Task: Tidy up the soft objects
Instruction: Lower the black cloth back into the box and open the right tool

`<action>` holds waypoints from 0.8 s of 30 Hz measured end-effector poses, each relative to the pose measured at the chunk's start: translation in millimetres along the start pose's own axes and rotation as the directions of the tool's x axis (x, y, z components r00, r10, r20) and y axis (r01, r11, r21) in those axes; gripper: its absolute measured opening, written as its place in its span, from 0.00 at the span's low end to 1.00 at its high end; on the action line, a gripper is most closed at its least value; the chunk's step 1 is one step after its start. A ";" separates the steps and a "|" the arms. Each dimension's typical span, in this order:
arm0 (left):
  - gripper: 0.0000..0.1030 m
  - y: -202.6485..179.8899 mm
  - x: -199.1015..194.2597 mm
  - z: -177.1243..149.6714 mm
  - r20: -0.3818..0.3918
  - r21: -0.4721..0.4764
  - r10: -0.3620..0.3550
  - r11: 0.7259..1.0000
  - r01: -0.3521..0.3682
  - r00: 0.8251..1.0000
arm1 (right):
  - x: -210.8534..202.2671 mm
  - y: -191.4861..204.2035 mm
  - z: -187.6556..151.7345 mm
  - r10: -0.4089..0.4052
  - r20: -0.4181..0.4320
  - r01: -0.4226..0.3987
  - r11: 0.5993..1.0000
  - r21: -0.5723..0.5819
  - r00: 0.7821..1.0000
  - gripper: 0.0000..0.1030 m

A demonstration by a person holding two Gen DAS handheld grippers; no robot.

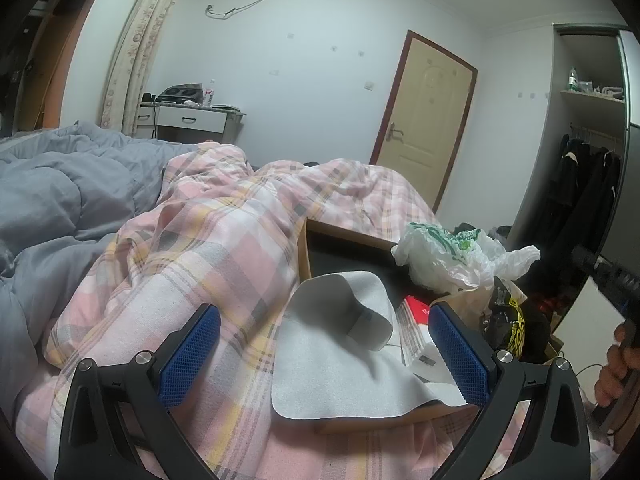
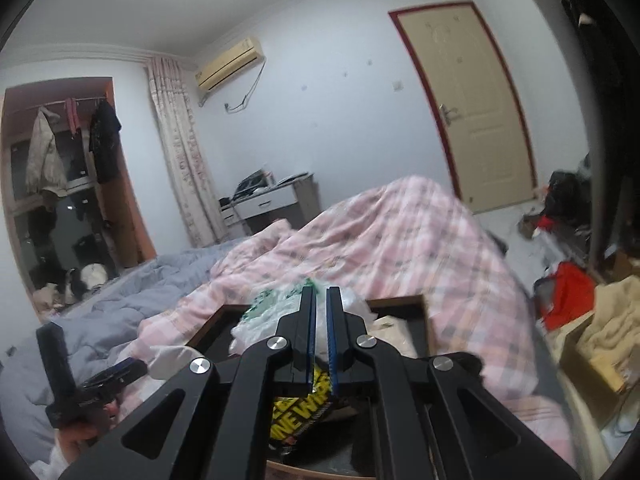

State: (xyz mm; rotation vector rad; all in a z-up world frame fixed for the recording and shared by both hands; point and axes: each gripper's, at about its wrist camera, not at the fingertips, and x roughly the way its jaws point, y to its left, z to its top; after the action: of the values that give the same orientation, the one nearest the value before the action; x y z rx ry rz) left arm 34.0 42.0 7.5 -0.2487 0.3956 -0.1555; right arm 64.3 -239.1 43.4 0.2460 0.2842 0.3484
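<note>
The left tongs (image 1: 324, 354) gape wide and empty, with the grey cloth (image 1: 340, 360) lying between their pads, draped over the near-left rim of the tray (image 1: 304, 248) on the bed. The right tongs (image 2: 321, 340) are pinched almost closed above the plastic bag (image 2: 272, 316) — whether they grip it is unclear.

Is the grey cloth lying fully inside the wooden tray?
No. The grey cloth hangs over the wooden tray edge onto the pink plaid quilt, one corner curled up.

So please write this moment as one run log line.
left gripper: open, over grey cloth | right gripper: nearly shut, nothing visibly held, above plastic bag | tray: on plaid quilt
</note>
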 end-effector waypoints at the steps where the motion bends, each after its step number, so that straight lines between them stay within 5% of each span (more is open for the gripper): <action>1: 1.00 -0.1 0.1 0.0 0.000 0.000 0.000 1.000 0.000 1.000 | 1.8 -0.5 -5.4 -0.069 -0.003 0.069 0.998 -0.003 0.998 0.02; 4: 1.00 0.4 -0.2 0.2 -0.001 0.000 0.000 1.000 0.000 1.000 | 16.7 -13.7 -20.6 -0.222 -0.106 0.224 0.974 0.007 0.969 0.02; 7: 1.00 0.1 0.0 0.1 0.000 -0.001 0.000 1.000 0.000 1.000 | 38.6 -42.4 -34.7 -0.227 -0.289 0.265 0.959 0.101 0.930 0.02; 11: 1.00 0.5 -0.2 0.2 -0.001 0.001 0.000 1.000 0.000 1.000 | 45.5 -53.8 -42.9 -0.187 -0.371 0.256 0.956 0.146 0.910 0.02; 15: 1.00 -0.6 0.2 0.1 -0.001 0.001 0.000 1.000 0.000 1.000 | 45.9 -32.9 -47.4 -0.166 -0.404 0.207 0.977 0.058 0.900 0.02; 21: 1.00 -0.9 0.7 -0.2 -0.001 0.001 0.001 1.000 -0.001 1.000 | 64.5 1.4 -62.7 -0.180 -0.507 0.131 0.983 -0.132 0.843 0.02; 24: 1.00 -1.4 0.8 -0.2 -0.001 0.002 0.001 1.000 -0.001 1.000 | 61.8 2.4 -62.8 -0.190 -0.510 0.131 0.980 -0.150 0.839 0.03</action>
State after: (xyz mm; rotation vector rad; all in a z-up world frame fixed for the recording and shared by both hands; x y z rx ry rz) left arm 34.5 40.5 7.4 -0.2466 0.3961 -0.1547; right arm 99.6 -202.4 -28.6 0.0112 0.8202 0.2566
